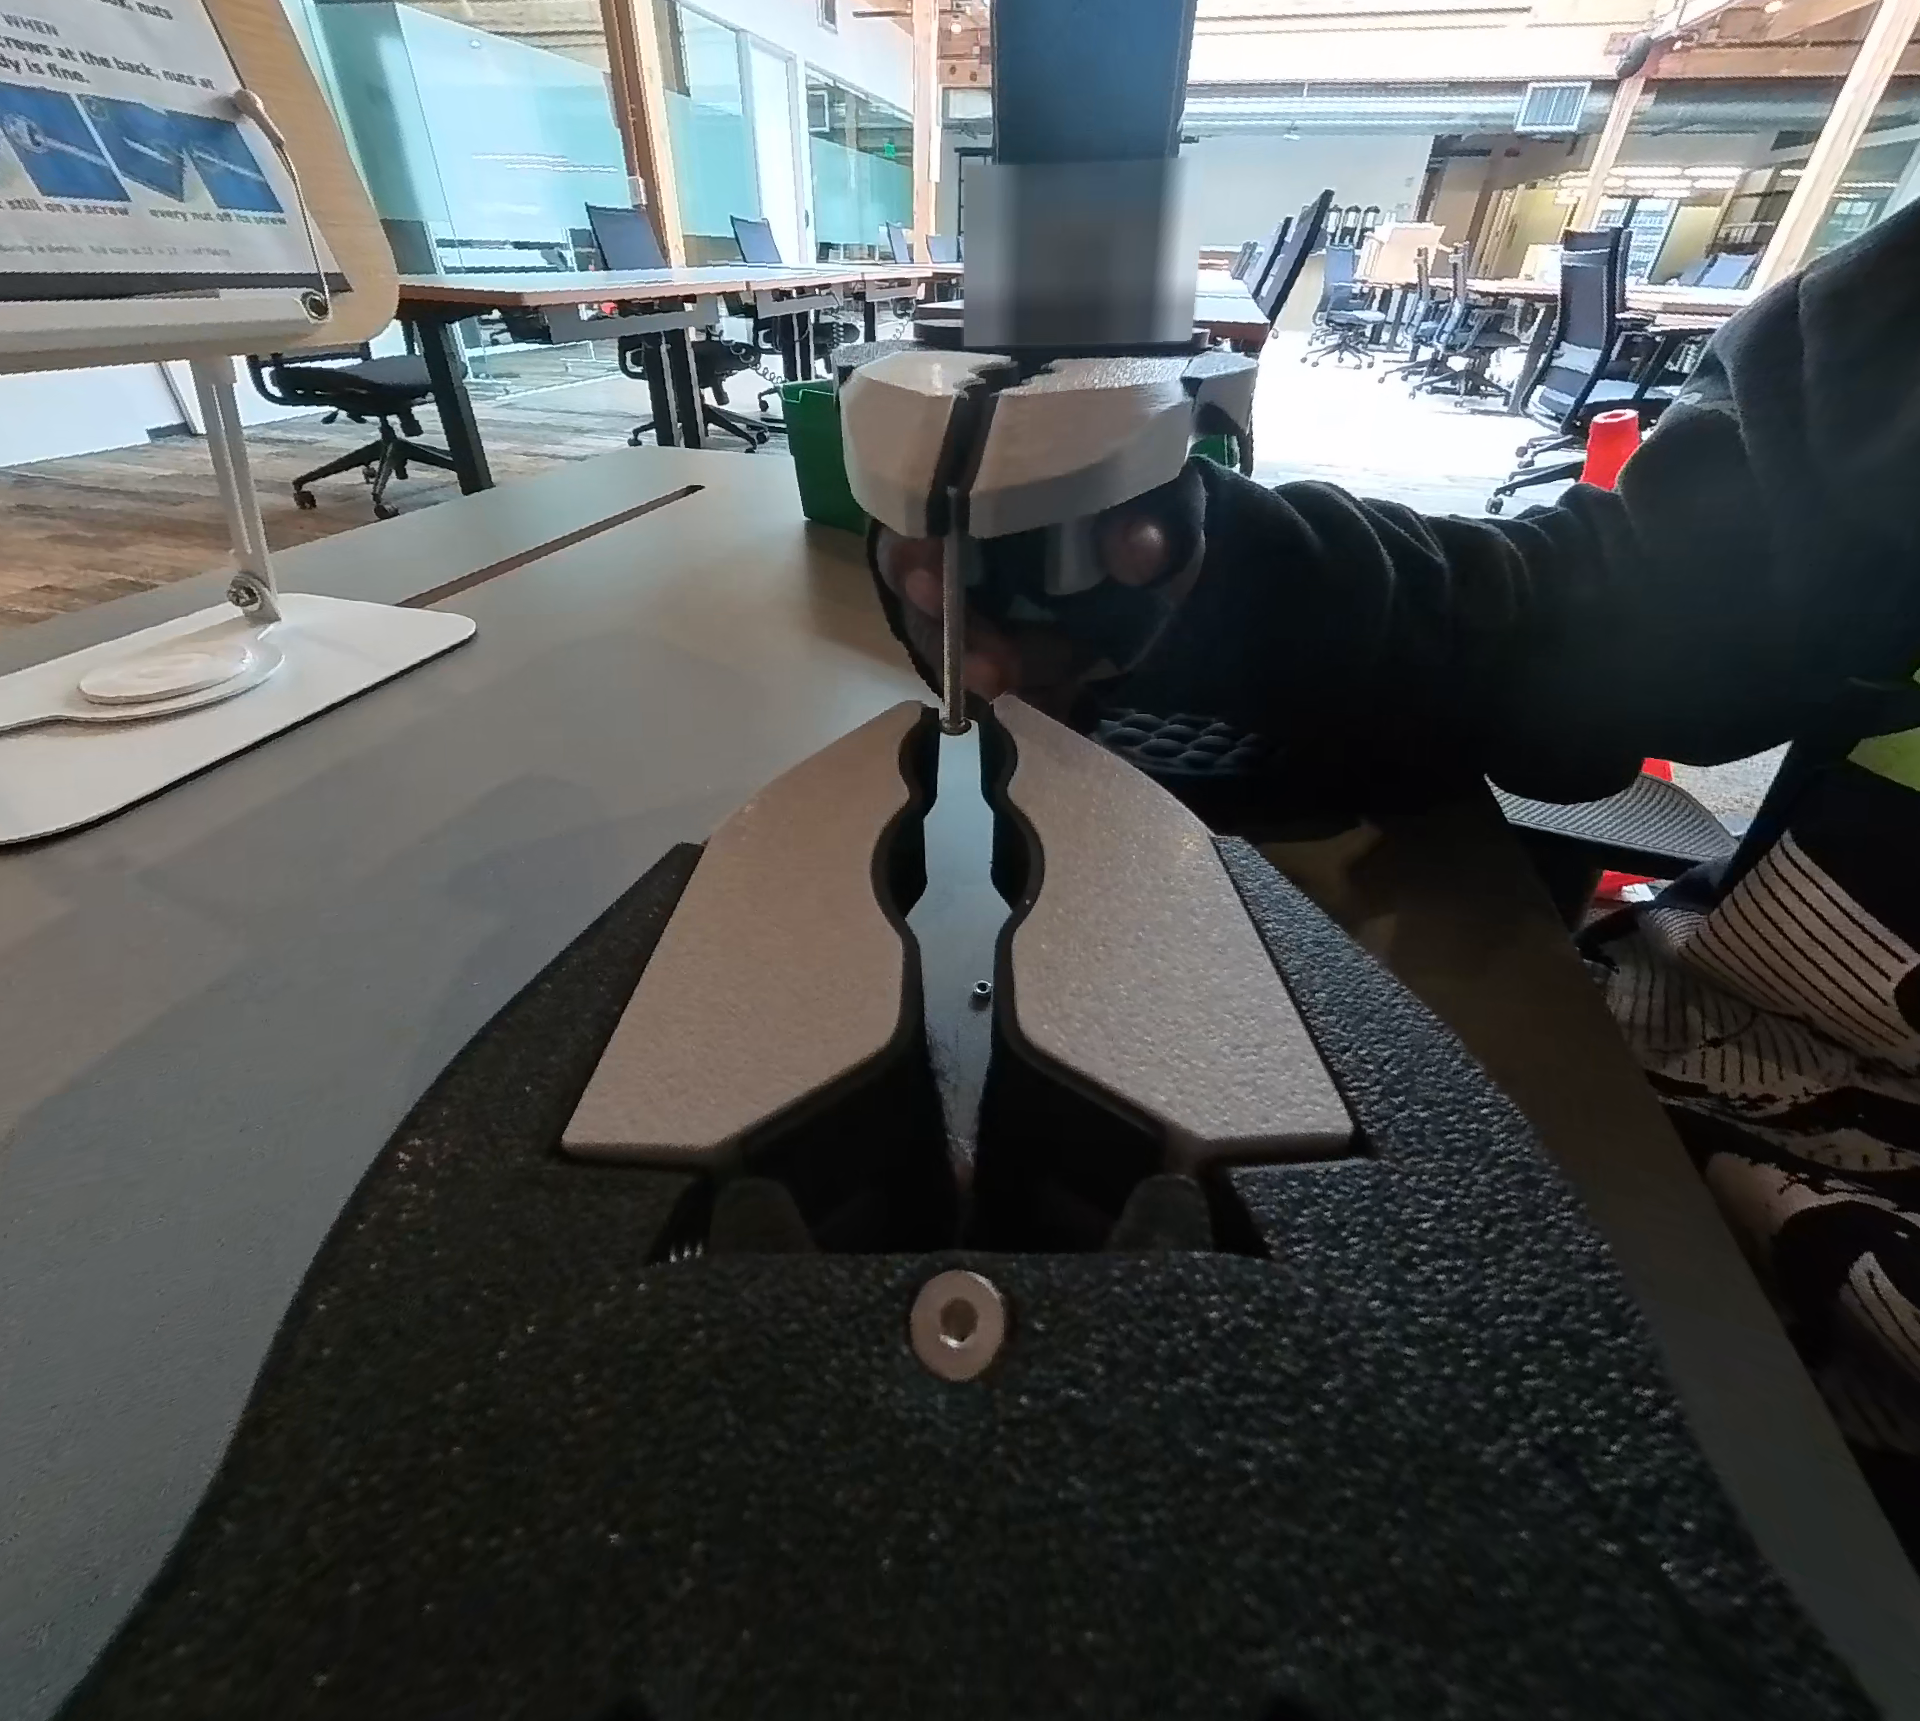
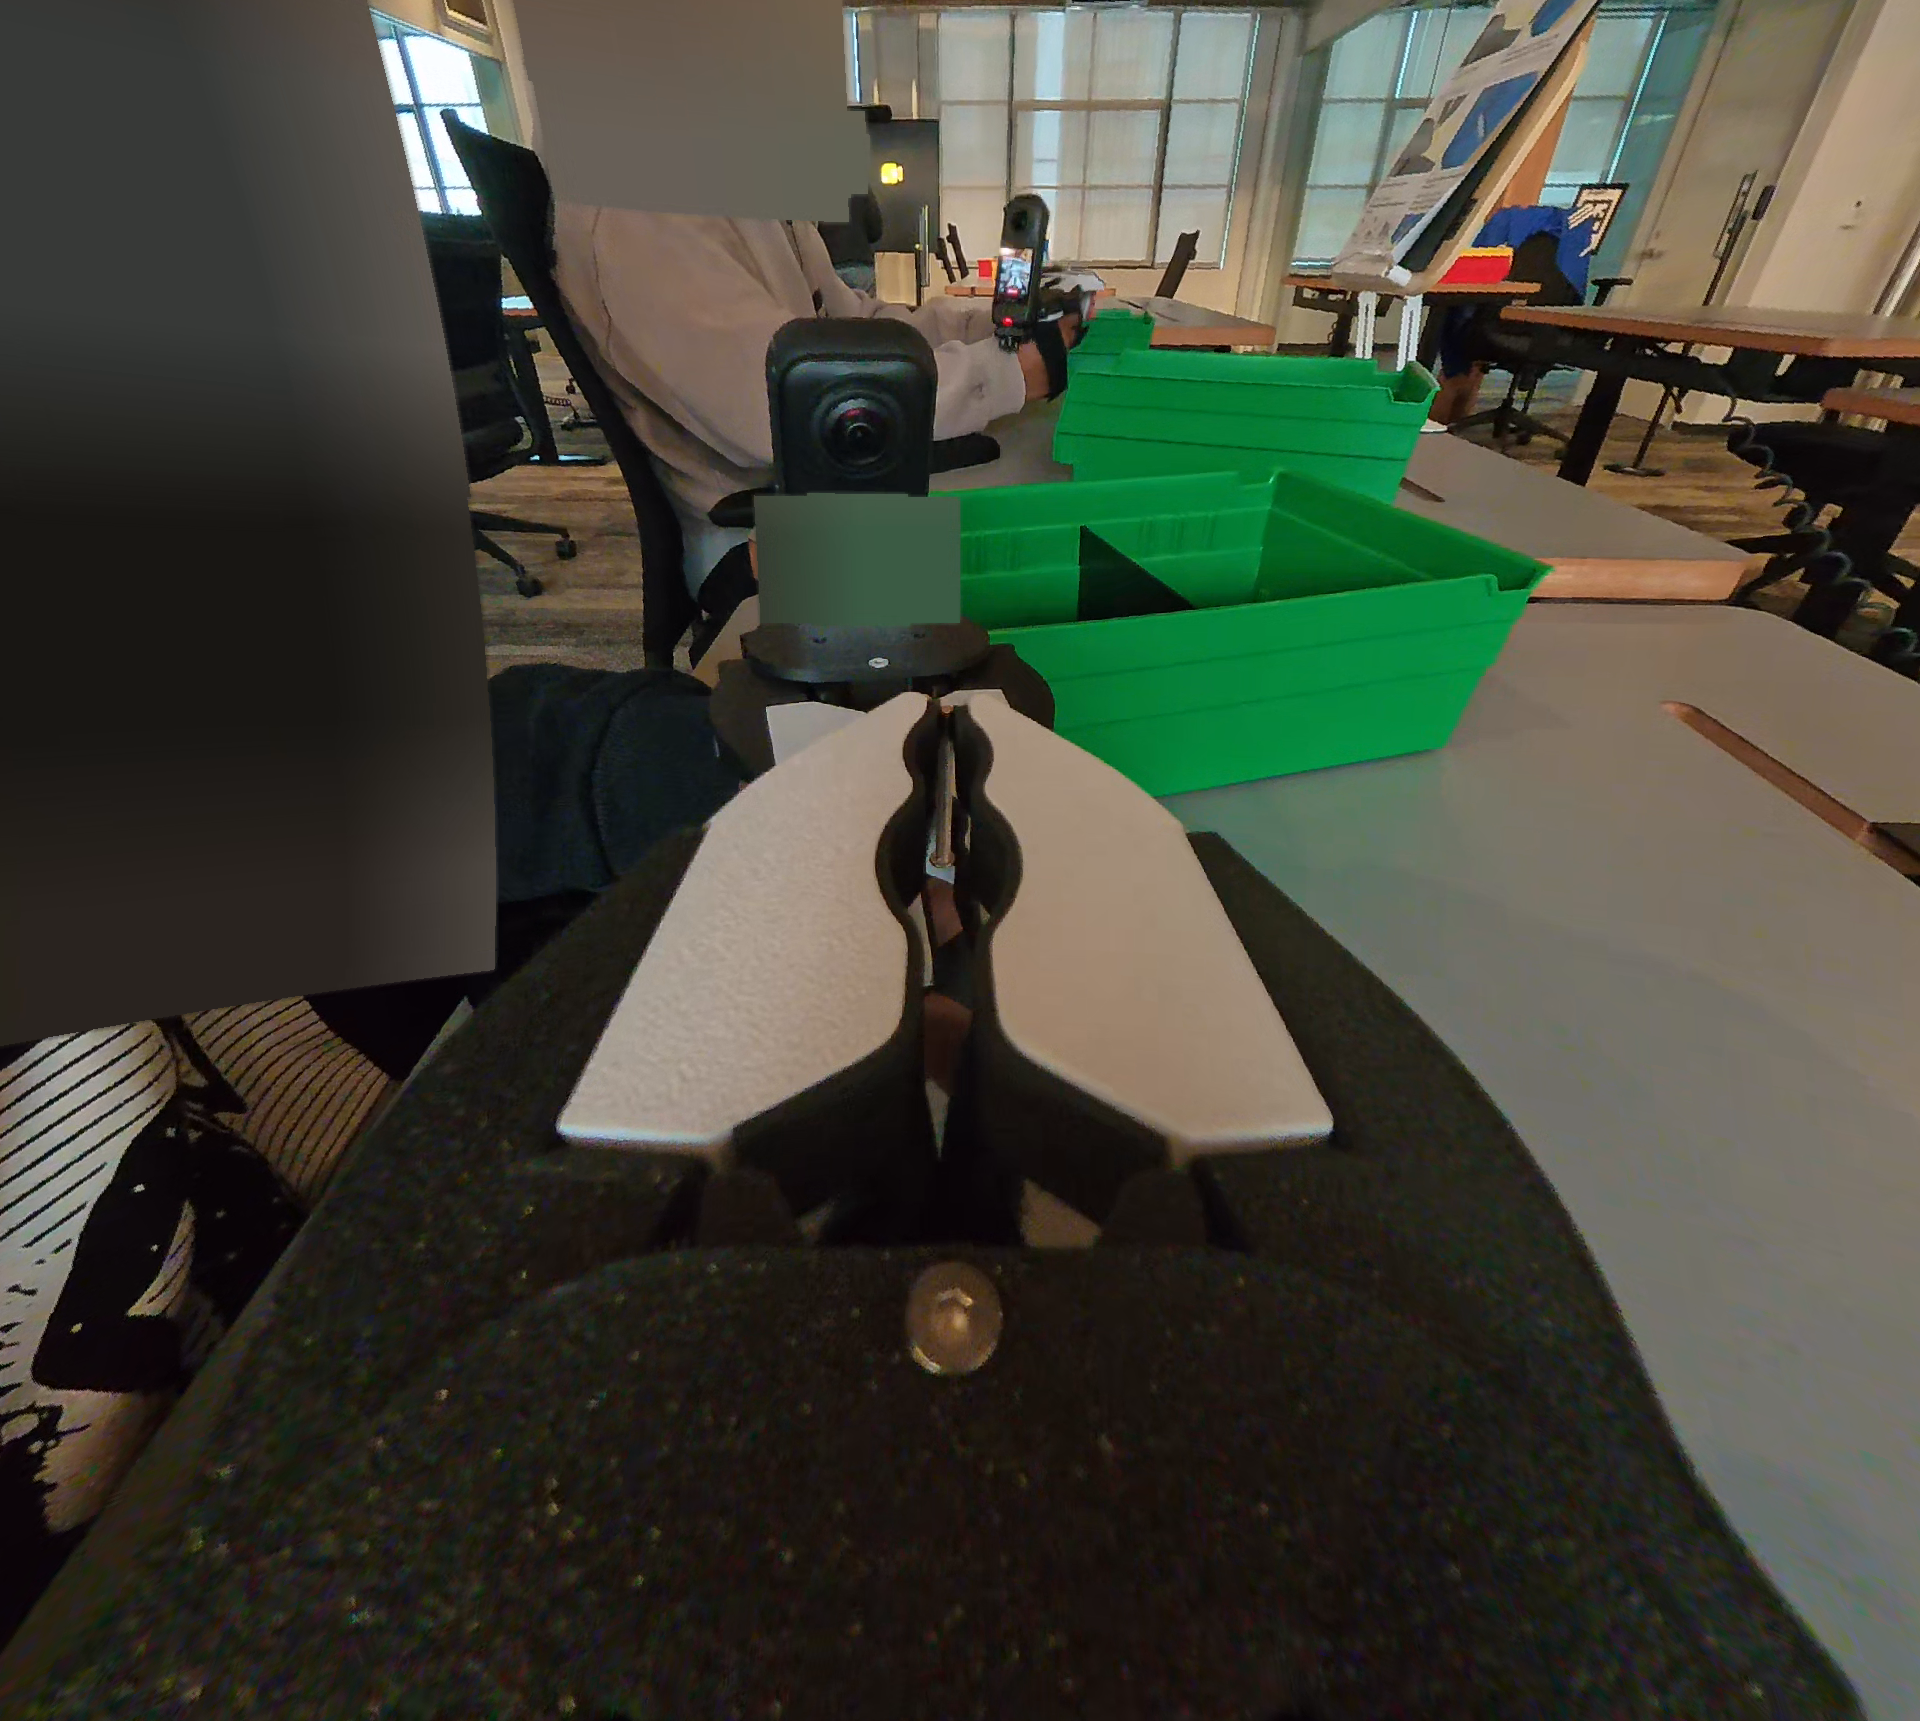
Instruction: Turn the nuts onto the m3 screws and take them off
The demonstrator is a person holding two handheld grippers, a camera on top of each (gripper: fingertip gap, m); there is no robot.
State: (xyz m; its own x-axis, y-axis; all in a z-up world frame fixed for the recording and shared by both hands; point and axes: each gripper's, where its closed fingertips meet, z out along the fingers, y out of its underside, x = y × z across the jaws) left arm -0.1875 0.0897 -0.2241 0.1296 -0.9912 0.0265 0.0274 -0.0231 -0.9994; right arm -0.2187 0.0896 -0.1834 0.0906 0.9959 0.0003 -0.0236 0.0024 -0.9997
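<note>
Layout taken relative to the divided bin, which stands on the table. Directly behind the bin, on the same table, stands a second bin. Left of the divided bin, just beside its near corner, the left gripper and right gripper meet tip to tip, a screw running between them along the right gripper's fingers. A nut sits on the screw's end, between the left gripper's fingertips. Right of the bin, a slot is cut into the table. Behind and right of the bin rises a sign stand.
</note>
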